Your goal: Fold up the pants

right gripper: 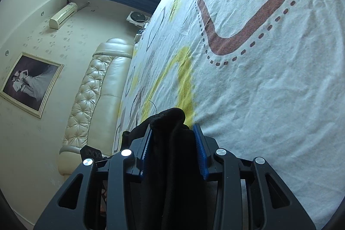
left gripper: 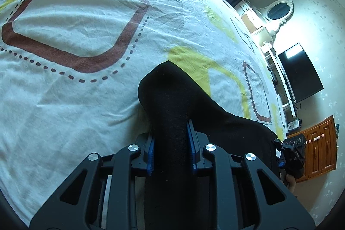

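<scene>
Below both grippers spreads the bed (left gripper: 75,111), its white sheet printed with brown and yellow shapes. Over the bed hang the black pants (left gripper: 172,113), bunched and lifted off the sheet. Tilted down toward the bed, the left gripper (left gripper: 171,143) pinches a thick fold between its blue pads. Likewise angled, the right gripper (right gripper: 172,143) clamps another bunch, near the headboard (right gripper: 94,87) side.

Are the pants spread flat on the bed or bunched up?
Bunched, not spread. The black pants are gathered into thick wads clamped in the left gripper and right gripper, above the bedsheet.
</scene>
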`<state>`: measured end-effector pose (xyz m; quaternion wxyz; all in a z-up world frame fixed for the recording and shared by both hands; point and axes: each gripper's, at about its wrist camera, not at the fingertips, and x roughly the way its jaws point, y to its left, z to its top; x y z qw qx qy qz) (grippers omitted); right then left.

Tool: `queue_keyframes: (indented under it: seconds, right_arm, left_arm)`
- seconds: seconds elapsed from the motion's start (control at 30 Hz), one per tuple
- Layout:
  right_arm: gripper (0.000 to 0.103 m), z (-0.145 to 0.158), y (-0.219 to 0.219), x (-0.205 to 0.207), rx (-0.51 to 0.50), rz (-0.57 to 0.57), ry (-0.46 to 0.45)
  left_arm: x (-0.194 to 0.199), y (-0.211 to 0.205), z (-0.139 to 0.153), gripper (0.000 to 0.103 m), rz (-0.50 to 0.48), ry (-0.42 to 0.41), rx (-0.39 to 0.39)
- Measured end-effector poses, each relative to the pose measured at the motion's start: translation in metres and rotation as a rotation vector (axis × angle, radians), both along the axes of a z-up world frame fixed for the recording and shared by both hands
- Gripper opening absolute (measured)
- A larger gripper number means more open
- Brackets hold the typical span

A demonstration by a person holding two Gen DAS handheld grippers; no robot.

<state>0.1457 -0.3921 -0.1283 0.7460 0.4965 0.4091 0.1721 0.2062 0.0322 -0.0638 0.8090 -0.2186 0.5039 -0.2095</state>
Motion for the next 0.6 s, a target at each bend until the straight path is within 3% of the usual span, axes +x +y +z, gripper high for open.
queue_keyframes:
  seconds: [0.47, 0.6]
  right_arm:
    - [0.036, -0.008, 0.004, 0.017, 0.015, 0.002, 0.011]
    - [0.037, -0.009, 0.003, 0.015, 0.021, 0.0, 0.017]
  left_arm:
    - [0.021, 0.011, -0.01, 0.024, 0.015, 0.01, -0.027]
    - [0.02, 0.012, -0.012, 0.03, 0.02, 0.017, -0.034]
